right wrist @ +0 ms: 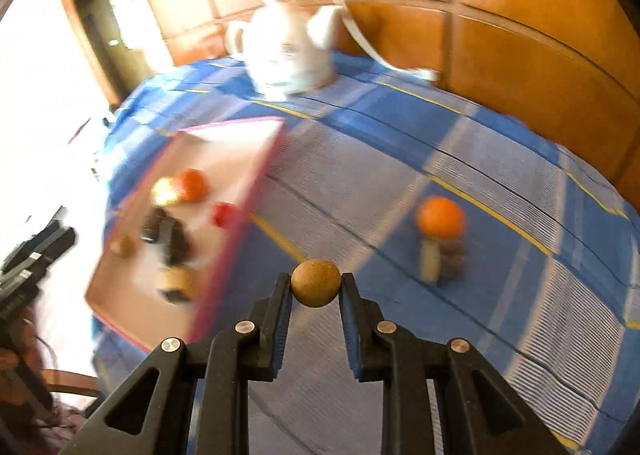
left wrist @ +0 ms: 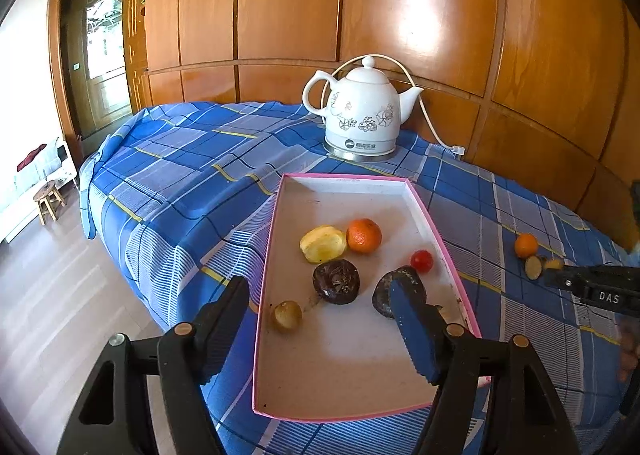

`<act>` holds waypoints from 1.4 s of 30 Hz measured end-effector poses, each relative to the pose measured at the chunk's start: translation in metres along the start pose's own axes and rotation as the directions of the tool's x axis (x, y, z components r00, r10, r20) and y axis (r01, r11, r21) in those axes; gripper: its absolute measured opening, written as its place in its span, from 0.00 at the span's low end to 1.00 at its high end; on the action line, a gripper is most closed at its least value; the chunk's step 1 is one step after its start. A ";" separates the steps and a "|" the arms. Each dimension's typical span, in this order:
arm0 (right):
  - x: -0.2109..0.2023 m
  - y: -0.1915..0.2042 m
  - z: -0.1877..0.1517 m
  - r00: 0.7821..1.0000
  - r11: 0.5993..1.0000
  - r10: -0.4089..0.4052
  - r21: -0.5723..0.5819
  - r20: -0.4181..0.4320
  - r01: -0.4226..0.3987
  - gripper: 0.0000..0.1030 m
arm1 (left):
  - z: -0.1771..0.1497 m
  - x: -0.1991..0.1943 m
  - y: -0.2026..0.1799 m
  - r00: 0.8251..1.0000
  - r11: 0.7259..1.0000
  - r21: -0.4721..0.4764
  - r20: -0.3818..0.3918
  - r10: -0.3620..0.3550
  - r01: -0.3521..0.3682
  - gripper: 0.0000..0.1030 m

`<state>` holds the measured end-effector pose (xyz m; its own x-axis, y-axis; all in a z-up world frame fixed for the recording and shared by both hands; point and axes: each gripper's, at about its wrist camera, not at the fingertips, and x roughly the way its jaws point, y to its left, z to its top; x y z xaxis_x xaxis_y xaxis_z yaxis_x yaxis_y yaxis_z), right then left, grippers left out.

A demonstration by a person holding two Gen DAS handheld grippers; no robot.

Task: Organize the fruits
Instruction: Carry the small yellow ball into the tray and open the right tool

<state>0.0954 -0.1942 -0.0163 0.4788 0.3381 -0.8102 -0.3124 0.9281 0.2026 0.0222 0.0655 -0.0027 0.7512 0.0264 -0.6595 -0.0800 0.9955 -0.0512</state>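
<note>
Round, matte-brown fruit [right wrist: 315, 283] between ridged jaws

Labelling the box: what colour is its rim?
Pink rim, pale inside; clearest in the left wrist view.

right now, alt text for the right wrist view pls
The right gripper holds a small round brown fruit between its jaws above a blue plaid cloth. A pink-rimmed tray of fruit sits left, an orange right, a white kettle behind; the background is motion-blurred.
</note>
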 end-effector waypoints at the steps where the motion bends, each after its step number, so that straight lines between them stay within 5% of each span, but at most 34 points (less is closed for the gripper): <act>1: 0.002 0.010 0.004 1.000 1.000 0.023 -0.010 0.003 -0.023 0.23 | 0.000 0.001 0.001 1.000 1.000 -0.002 -0.001 0.000 0.000 0.71; 17: 0.063 0.091 0.046 0.992 0.988 0.117 -0.095 -0.049 -0.121 0.23 | -0.004 0.010 0.021 1.000 0.999 -0.049 -0.018 0.023 -0.023 0.71; 24: 0.082 0.093 0.038 0.987 0.989 0.125 -0.070 -0.103 -0.133 0.27 | -0.003 0.011 0.026 0.999 0.998 -0.060 -0.018 0.032 -0.033 0.71; 42: 0.068 0.089 0.024 0.988 0.990 0.134 -0.031 -0.073 -0.137 0.34 | -0.003 0.005 0.019 1.000 0.999 -0.047 -0.005 0.022 -0.022 0.74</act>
<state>0.1198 -0.0854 -0.0404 0.3716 0.4474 -0.8135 -0.4003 0.8678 0.2944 0.0223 0.0845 -0.0089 0.7460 0.0481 -0.6642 -0.1275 0.9892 -0.0716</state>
